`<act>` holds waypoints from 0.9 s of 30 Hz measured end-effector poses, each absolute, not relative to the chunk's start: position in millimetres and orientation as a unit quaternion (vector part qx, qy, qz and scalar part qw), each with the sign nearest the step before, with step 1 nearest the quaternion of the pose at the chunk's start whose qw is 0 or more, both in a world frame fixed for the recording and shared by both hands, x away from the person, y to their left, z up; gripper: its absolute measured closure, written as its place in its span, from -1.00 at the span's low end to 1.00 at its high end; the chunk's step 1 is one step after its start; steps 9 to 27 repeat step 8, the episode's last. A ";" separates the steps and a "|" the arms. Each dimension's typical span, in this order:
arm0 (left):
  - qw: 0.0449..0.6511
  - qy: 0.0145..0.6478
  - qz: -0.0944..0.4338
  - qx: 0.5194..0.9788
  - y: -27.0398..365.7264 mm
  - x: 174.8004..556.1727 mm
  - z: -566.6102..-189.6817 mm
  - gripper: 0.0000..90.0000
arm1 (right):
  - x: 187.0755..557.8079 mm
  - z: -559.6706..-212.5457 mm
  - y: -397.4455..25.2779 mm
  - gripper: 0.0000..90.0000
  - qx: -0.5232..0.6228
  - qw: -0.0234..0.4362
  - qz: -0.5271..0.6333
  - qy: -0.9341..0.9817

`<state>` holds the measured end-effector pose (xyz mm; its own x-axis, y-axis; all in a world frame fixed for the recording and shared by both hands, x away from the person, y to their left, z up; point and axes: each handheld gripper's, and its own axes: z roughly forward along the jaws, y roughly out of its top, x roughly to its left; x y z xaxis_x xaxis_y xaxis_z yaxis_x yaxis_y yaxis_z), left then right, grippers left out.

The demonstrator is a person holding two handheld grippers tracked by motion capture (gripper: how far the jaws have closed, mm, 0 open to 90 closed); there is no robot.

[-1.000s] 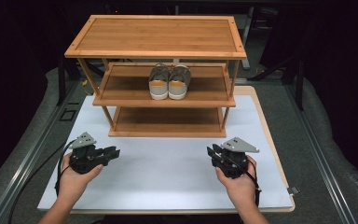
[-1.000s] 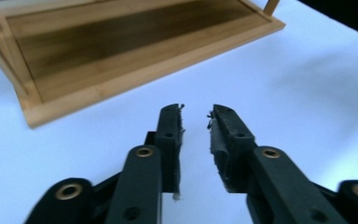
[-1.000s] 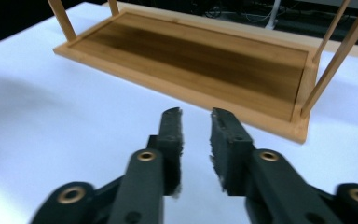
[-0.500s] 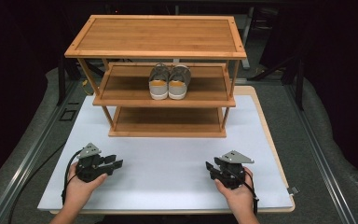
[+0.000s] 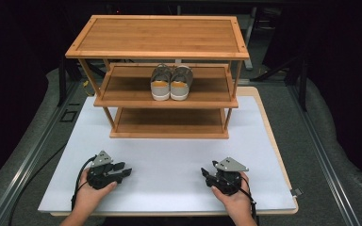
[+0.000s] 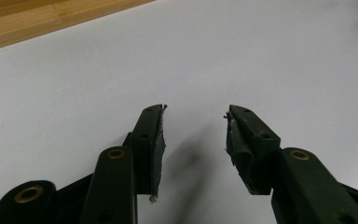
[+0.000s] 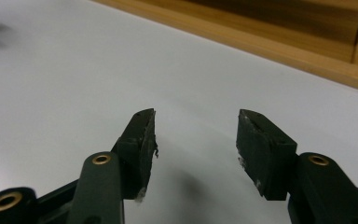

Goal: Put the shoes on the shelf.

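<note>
Both grippers low on the white mat, empty; shoes up on the rack's middle shelf.

Left gripper (image 5: 122, 170) sits near the mat's (image 5: 169, 160) front-left edge, held by the left hand (image 5: 90, 195); jaws spread apart, nothing btwn them, tips aimed twd centre. In the left gripper view its fingertips (image 6: 153, 122) hover just over bare mat. Right gripper (image 5: 206, 175) at front-right in the right hand (image 5: 233, 197), jaws likewise spread w/ nothing in them; the rack's bottom board (image 7: 270, 42) shows beyond. Pair of grey shoes (image 5: 171, 82) stands side by side, touching, on the middle shelf of the wooden rack (image 5: 158, 37), well apart from both grippers, toward the far side of the mat.
</note>
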<state>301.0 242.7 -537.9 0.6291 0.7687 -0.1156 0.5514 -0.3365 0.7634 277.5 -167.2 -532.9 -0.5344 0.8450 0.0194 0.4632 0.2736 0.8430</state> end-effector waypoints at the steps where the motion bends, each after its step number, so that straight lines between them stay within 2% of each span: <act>1: 0.405 0.408 0.135 0.807 242.6 300.8 -537.9 0.24 | 278.1 -534.7 -167.4 0.03 0.427 0.221 0.421 0.769; 4: 0.407 0.407 0.134 0.807 243.7 300.8 -538.2 0.22 | 278.9 -537.2 -168.3 0.00 0.429 0.195 0.423 0.774; 8: 0.416 0.408 0.122 0.803 243.8 301.1 -539.0 0.18 | 279.0 -537.9 -166.9 -0.10 0.438 0.201 0.407 0.776; 27: 0.416 0.408 0.122 0.803 243.8 301.1 -539.0 0.18 | 279.0 -537.9 -166.9 -0.10 0.438 0.201 0.407 0.776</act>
